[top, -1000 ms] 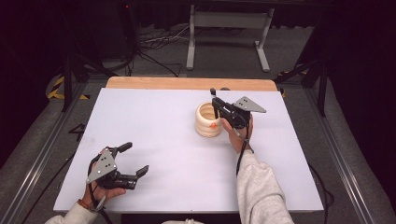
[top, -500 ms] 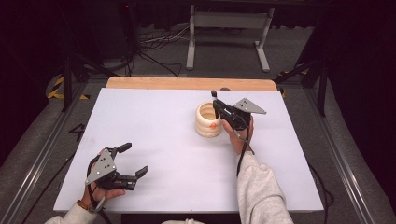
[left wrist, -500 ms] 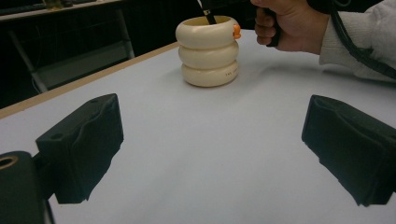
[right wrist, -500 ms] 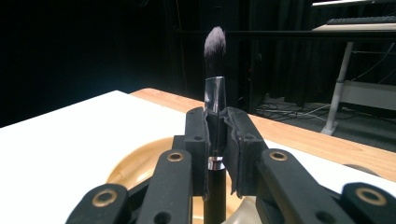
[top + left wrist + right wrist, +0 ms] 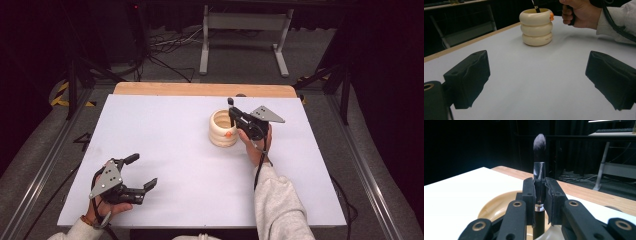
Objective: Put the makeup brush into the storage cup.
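Observation:
A cream ribbed holder (image 5: 222, 128) made of three stacked rings stands right of the table's middle, with a small orange dot on its side. My right gripper (image 5: 232, 114) is over its rim, shut on a black makeup brush (image 5: 539, 170) held upright, bristles up and handle down in the holder (image 5: 499, 207). The left gripper view shows the holder (image 5: 536, 27) with the brush handle (image 5: 535, 7) in its mouth and the right hand beside it. My left gripper (image 5: 141, 172) rests at the near left of the table, jaws wide open with nothing between the pads (image 5: 469, 75).
The white tabletop (image 5: 165, 135) has a wooden strip (image 5: 200, 89) along its far edge. Beyond it are a metal stand (image 5: 245, 30) and cables on the dark floor. Rails run along both sides of the table.

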Tool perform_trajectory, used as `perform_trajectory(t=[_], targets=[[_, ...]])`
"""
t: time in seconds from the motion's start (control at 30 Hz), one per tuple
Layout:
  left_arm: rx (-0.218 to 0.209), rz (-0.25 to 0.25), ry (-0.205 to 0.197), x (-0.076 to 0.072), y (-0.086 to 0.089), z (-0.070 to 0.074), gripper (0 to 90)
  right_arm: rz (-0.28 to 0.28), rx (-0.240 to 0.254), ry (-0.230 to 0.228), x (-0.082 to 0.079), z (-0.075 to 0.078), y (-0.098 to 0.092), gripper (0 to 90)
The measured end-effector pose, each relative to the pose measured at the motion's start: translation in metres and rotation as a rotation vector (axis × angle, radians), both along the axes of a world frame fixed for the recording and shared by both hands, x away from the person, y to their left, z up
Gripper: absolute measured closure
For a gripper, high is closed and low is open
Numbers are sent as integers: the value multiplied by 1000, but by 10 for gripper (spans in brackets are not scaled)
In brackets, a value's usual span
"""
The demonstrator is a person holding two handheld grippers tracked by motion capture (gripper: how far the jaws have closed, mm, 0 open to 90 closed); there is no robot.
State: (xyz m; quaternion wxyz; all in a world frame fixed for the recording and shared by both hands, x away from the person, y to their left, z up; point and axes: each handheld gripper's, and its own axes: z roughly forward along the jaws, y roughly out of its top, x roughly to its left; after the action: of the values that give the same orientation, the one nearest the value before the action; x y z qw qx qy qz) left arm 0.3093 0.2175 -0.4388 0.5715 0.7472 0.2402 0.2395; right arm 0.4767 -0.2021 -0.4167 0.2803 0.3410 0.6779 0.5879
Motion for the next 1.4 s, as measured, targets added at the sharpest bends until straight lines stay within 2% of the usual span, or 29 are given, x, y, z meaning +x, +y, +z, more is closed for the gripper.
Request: perform_trajectory(t=[0.13,0.2,0.27,0.37,0.4,1.1,1.2,1.27,1.33,1.4], targets=[[7,3,2,0,1,0,65,-7,3,7,0,0,0,780],[4,4,2,-1,2,0,66,1,-7,6,0,1,1,715],[-2,8,2,-1,3,0,66,-5,-23,-2,-1,3,2,704],[-3,10,2,-1,3,0,66,-19,-19,-11,-3,7,0,609],[-2,9,1,-1,3,0,66,-19,-19,-11,-3,7,0,609],[9,7,2,-2,3,-1,63,-59,-83,-103,-19,42,-10,340],[9,7,1,-2,2,-1,63,-82,-88,-109,-22,44,-10,259],[10,6,1,-2,2,-1,63,-86,-91,-114,-22,45,-9,240],[11,5,2,-2,2,-1,63,-122,-118,-120,-23,47,-8,177],[9,6,4,-2,2,-1,62,-131,-125,-121,-24,47,-8,153]])
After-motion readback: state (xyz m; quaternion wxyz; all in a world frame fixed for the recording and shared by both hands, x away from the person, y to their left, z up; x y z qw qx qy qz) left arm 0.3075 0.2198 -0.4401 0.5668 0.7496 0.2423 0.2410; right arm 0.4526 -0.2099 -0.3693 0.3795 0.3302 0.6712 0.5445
